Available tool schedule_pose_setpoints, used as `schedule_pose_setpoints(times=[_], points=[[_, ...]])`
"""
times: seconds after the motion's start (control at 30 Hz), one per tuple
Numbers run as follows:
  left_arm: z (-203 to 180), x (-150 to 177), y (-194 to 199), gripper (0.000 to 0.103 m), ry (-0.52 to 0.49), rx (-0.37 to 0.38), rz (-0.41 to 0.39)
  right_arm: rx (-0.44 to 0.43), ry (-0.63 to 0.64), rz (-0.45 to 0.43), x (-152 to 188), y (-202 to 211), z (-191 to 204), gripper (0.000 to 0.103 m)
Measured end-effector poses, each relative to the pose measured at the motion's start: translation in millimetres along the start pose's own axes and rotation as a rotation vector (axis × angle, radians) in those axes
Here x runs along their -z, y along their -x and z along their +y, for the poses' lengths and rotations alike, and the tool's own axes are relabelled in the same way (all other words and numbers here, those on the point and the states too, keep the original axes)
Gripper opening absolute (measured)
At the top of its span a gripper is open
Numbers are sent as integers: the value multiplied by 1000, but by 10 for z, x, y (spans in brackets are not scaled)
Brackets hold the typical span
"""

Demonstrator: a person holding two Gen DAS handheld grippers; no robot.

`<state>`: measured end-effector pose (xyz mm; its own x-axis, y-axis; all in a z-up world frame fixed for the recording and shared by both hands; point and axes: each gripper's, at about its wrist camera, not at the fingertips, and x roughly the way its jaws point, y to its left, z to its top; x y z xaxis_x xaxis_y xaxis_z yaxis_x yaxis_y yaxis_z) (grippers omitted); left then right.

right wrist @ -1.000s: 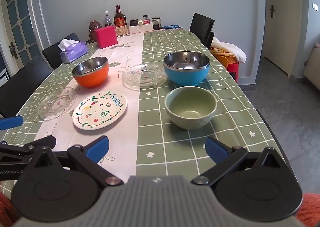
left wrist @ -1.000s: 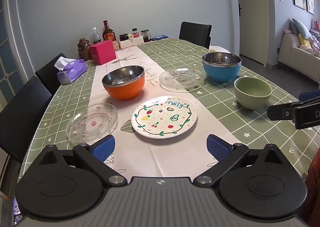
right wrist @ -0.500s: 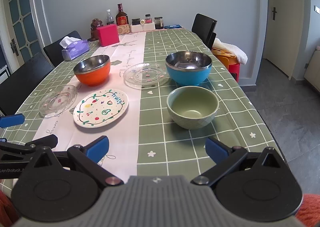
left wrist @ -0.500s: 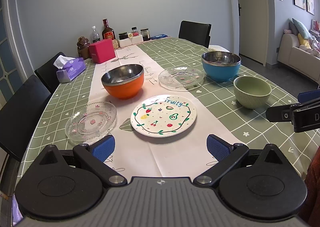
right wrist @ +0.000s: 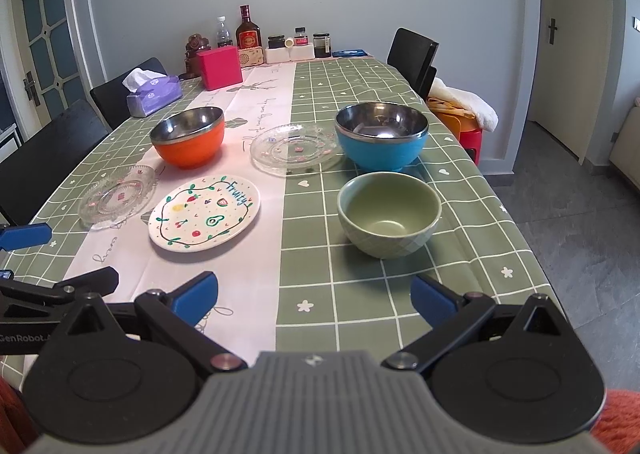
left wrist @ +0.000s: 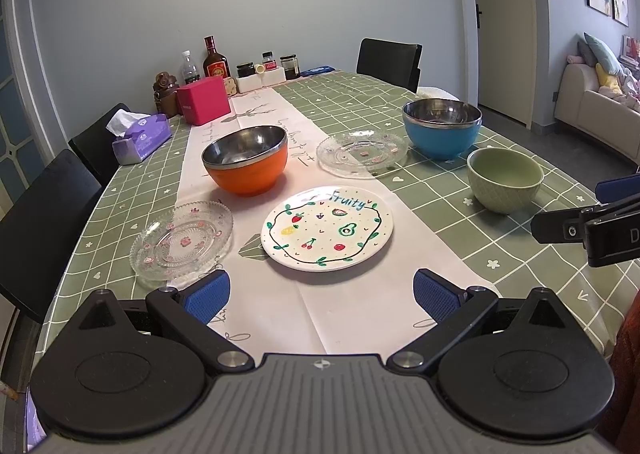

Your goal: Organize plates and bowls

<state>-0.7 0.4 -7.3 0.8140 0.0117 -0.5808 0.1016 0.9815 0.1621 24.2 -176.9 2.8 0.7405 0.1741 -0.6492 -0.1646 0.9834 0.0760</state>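
Note:
On the green checked table lie a white "Fruity" plate (left wrist: 327, 227) (right wrist: 204, 212), a glass plate (left wrist: 182, 244) (right wrist: 117, 196) to its left and a second glass plate (left wrist: 362, 152) (right wrist: 295, 149) further back. An orange bowl (left wrist: 245, 159) (right wrist: 188, 141), a blue bowl (left wrist: 441, 133) (right wrist: 382, 140) and a green bowl (left wrist: 505, 179) (right wrist: 389, 213) stand upright. My left gripper (left wrist: 322, 296) hovers open just before the white plate. My right gripper (right wrist: 314, 296) hovers open before the green bowl. Neither holds anything.
A purple tissue box (left wrist: 138, 137), a pink box (left wrist: 204, 99), bottles (left wrist: 216, 60) and jars crowd the table's far end. Black chairs (left wrist: 48, 214) line the left side, another (left wrist: 390, 56) stands at the far right. A red stool (right wrist: 468, 130) with a cloth sits beside the table.
Both grippers have risen or tilted slightly, so the dishes sit a little lower in each view. No dish has moved and both grippers stay open.

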Motion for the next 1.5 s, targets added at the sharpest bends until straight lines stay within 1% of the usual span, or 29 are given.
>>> schedule_pose_setpoints(times=[1.5], points=[[1,2,4,103,-5,1,13,9,7,7,11,-25,19,100]])
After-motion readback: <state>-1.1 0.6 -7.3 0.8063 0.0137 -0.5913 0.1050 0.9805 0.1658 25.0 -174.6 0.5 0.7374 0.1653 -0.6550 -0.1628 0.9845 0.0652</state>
